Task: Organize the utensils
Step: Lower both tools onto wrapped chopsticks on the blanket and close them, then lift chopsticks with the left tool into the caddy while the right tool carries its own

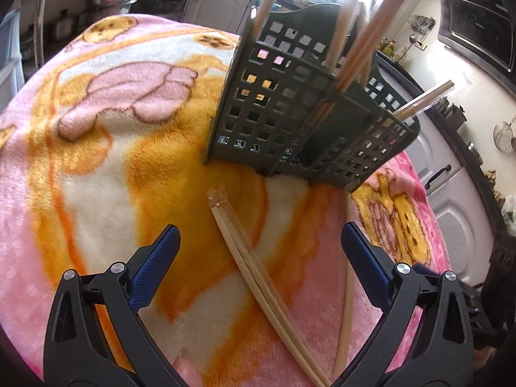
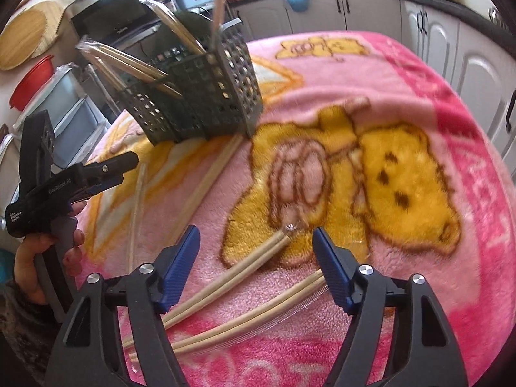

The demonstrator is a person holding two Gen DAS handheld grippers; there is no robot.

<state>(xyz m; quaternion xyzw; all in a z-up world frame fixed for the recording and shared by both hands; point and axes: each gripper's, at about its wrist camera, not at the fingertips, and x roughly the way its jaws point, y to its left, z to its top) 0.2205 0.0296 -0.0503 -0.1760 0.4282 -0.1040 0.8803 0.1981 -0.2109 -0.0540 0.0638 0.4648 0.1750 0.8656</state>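
Note:
A dark green perforated utensil basket stands on the pink and orange blanket, with several wrapped chopstick pairs standing in it; it also shows in the right wrist view. My left gripper is open above a wrapped chopstick pair lying on the blanket. Another pair lies just right of it. My right gripper is open over a chopstick pair; a second pair lies nearer. Two more pairs lie near the basket. The left gripper body is at the left.
The blanket covers a table. Kitchen cabinets, a microwave and pots surround it. A red bowl and storage drawers stand off the table's left side.

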